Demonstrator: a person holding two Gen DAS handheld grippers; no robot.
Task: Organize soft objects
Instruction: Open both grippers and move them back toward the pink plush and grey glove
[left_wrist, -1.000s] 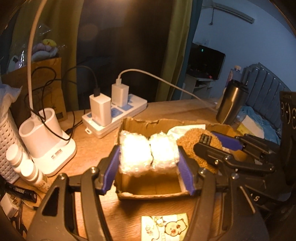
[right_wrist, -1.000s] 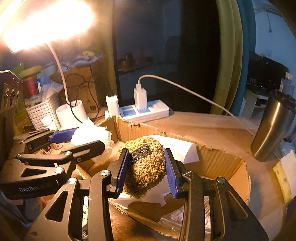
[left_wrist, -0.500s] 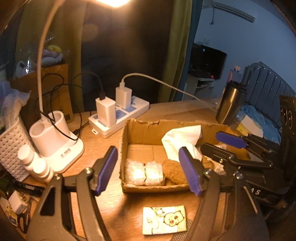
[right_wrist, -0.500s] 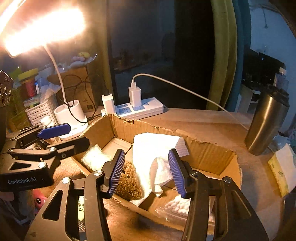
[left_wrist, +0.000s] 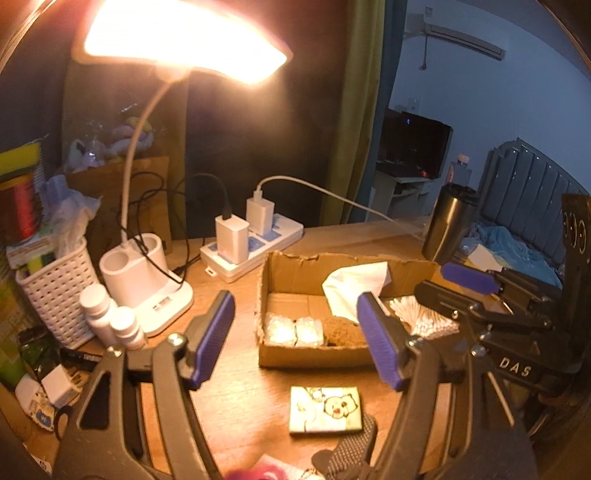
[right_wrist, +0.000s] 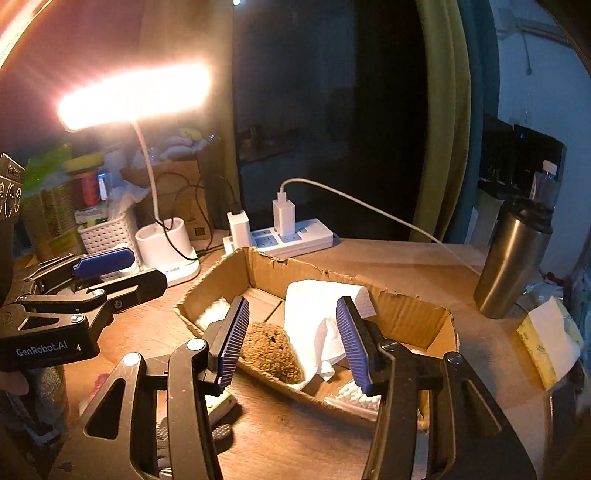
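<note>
A shallow cardboard box (left_wrist: 314, 358) (right_wrist: 410, 314) lies on the wooden desk. Inside lie a clear bubble-wrap pack (left_wrist: 291, 330) (right_wrist: 212, 314), a brown fuzzy pouch (left_wrist: 341, 334) (right_wrist: 271, 349), a white paper towel (left_wrist: 354, 286) (right_wrist: 317, 325) and a bag of cotton swabs (left_wrist: 424, 317) (right_wrist: 351, 398). My left gripper (left_wrist: 299, 339) is open and empty, above and in front of the box. My right gripper (right_wrist: 291, 338) is open and empty above the box's near side; it also shows in the left wrist view (left_wrist: 469, 291).
A lit desk lamp (left_wrist: 147, 269) (right_wrist: 166, 247), power strip with chargers (left_wrist: 255, 236) (right_wrist: 284, 232), white basket (left_wrist: 55, 288), pill bottles (left_wrist: 110, 321) and steel tumbler (left_wrist: 448, 225) (right_wrist: 513, 266) ring the box. A cartoon tissue pack (left_wrist: 325, 410) and dotted glove (left_wrist: 351, 450) lie in front.
Both grippers opened, leaving the bubble-wrap pack and the brown pouch in the box, then drew back and up away from it.
</note>
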